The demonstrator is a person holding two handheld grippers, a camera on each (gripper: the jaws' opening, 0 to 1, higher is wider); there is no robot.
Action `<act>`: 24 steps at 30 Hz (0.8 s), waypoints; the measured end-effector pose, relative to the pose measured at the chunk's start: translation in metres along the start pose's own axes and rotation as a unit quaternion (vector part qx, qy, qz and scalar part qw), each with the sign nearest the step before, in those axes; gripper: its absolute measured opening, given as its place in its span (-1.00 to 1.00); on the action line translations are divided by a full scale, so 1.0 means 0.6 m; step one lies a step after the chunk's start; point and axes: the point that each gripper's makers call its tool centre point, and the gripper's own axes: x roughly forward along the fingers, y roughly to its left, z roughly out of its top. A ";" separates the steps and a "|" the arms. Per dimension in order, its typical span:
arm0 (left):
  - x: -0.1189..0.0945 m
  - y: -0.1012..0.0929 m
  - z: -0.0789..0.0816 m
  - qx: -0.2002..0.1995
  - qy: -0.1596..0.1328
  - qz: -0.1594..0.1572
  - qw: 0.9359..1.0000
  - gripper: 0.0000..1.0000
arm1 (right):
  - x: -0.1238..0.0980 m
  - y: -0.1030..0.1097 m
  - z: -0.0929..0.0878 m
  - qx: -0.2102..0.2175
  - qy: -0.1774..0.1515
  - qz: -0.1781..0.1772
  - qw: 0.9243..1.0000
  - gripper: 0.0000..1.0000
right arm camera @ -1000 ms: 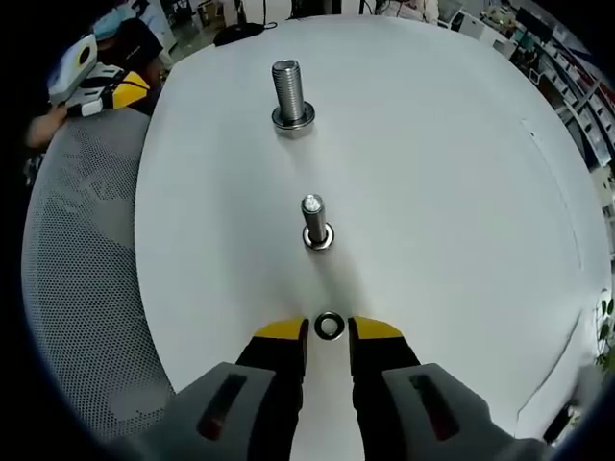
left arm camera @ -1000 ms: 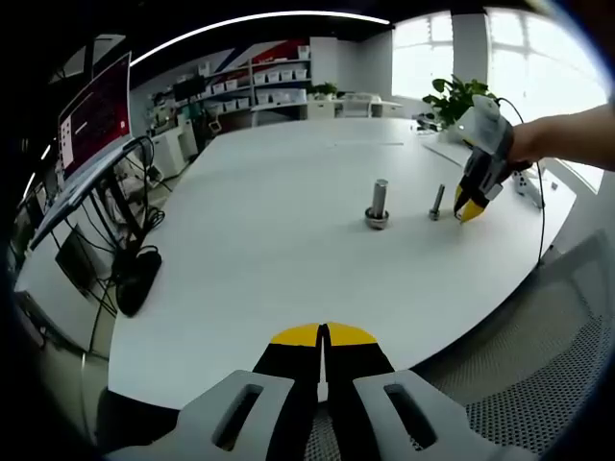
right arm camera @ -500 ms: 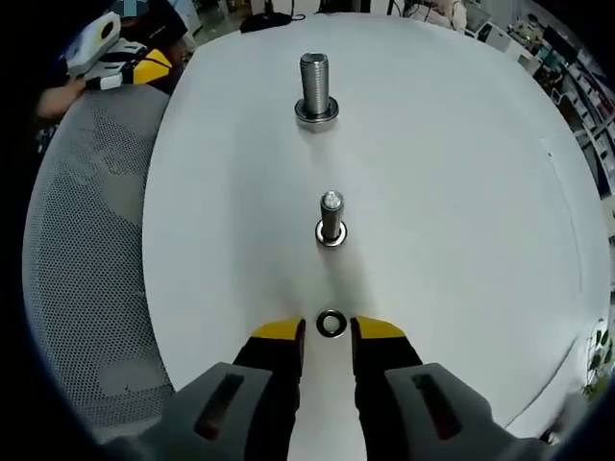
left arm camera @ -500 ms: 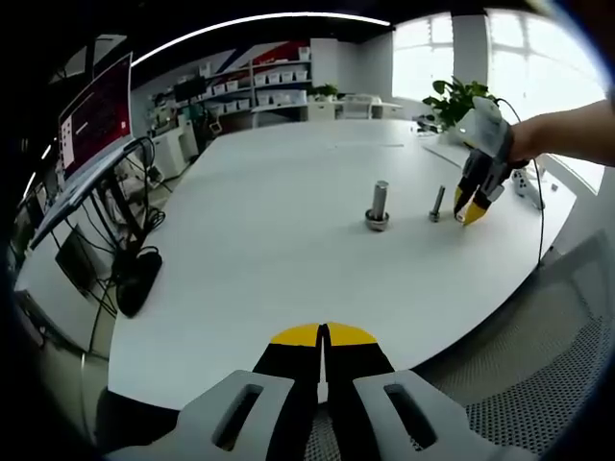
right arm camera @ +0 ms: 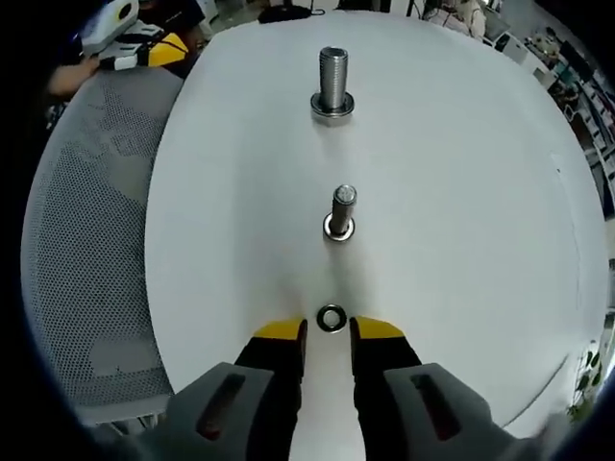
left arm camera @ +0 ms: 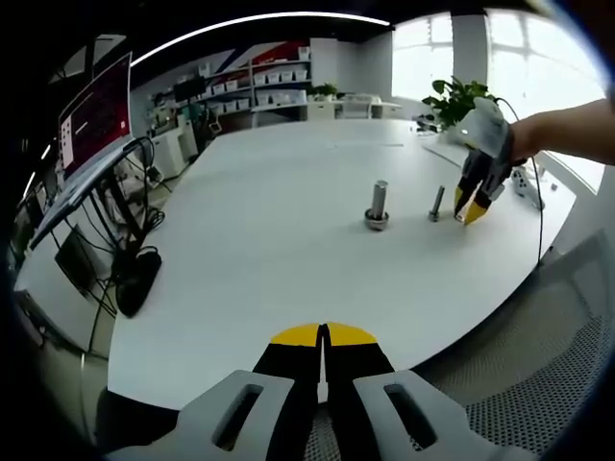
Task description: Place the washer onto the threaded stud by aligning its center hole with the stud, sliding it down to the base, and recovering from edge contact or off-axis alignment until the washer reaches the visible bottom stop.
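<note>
My right gripper (right arm camera: pixel 328 332) has its jaws apart, yellow tips down at the white table (right arm camera: pixel 461 192), gripping nothing. The washer (right arm camera: pixel 331 318) lies flat on the tabletop just ahead of the gap btwn the tips, centred on it; can't tell if either tip touches it. Straight ahead of that stands the small stud (right arm camera: pixel 340 212), upright, w/ a ring at its base, apart from the washer. Further along the same line is the big stud (right arm camera: pixel 332 84), thicker, also upright on its own base ring. All three sit roughly in one row running away from my jaws.

My left gripper (left arm camera: pixel 322 335) is clenched, yellow tips pressed together w/ nothing btwn them, hanging at the near edge of the table (left arm camera: pixel 269 250), well apart from the hardware. From the left gripper view the big stud (left arm camera: pixel 379 205) is mid-table, the small stud (left arm camera: pixel 437 204) near it on the right, and my right gripper (left arm camera: pixel 469 209) is tipped down just beside the small stud, my arm (left arm camera: pixel 567 133) reaching in behind it. Washer too small to pick out from here.

In the right gripper view my left gripper (right arm camera: pixel 144 48) shows at upper left, past the table edge, above a grey mesh chair (right arm camera: pixel 86 221). Beyond the table in the left gripper view: a monitor (left arm camera: pixel 94 120) at left, shelves (left arm camera: pixel 259 82) at the back, a plant (left arm camera: pixel 455 98) by the windows.
</note>
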 end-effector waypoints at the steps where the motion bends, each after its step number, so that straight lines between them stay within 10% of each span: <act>1: 0.000 0.000 0.000 0.000 0.000 0.000 1.000 -1.00 | 0.000 0.001 0.001 -0.002 0.003 0.000 1.000 -0.59; 20: 0.001 0.001 -0.002 0.001 0.004 0.000 1.000 -1.00 | 0.002 0.002 0.001 -0.007 0.025 -0.022 0.999 -0.70; 24: 0.001 0.000 -0.002 0.001 0.004 0.000 1.000 -1.00 | 0.001 0.002 -0.001 0.047 0.005 -0.038 0.998 -0.70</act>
